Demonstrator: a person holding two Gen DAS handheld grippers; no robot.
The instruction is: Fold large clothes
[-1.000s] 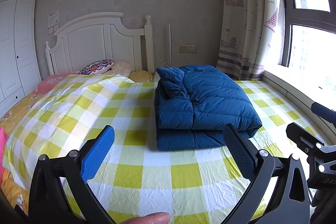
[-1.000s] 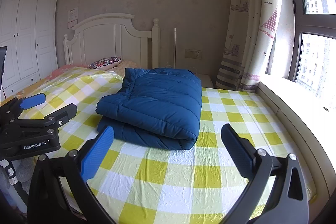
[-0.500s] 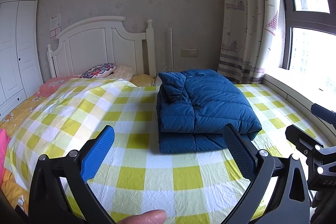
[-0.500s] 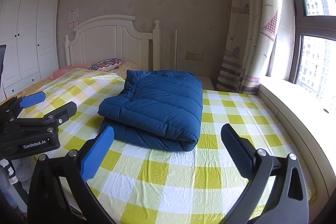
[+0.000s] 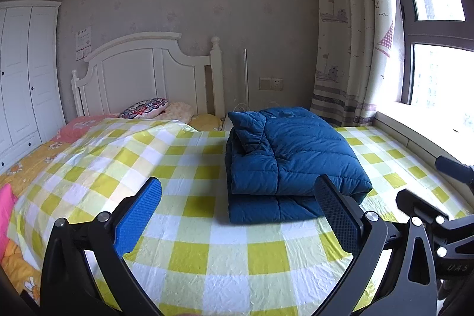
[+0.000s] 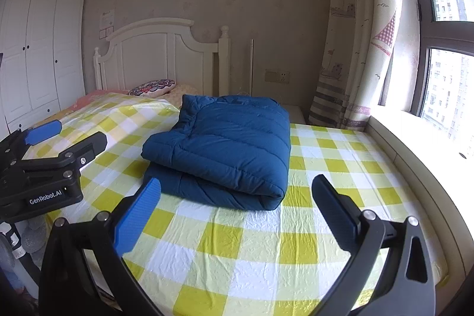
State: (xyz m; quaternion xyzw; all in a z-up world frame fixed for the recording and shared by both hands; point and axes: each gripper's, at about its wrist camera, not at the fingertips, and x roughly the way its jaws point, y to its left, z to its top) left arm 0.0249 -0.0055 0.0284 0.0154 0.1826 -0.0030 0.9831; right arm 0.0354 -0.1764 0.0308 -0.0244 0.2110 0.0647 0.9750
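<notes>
A dark blue padded jacket (image 5: 290,156) lies folded in a thick rectangular stack on the yellow-and-white checked bed cover (image 5: 189,227); it also shows in the right wrist view (image 6: 225,144). My left gripper (image 5: 237,212) is open and empty, held back from the jacket's near edge above the bed. My right gripper (image 6: 237,209) is open and empty, also short of the jacket. The left gripper shows from the side at the left of the right wrist view (image 6: 63,139), and part of the right gripper shows at the right edge of the left wrist view.
A white headboard (image 5: 148,73) and pillows (image 5: 148,108) stand at the bed's far end. A white wardrobe (image 6: 38,49) is on the left. A curtain (image 5: 349,49), window (image 5: 438,73) and sill run along the right side of the bed.
Both grippers have drawn back and tilted up slightly, so the jacket sits a little lower and farther in both views. The jacket has not moved.
</notes>
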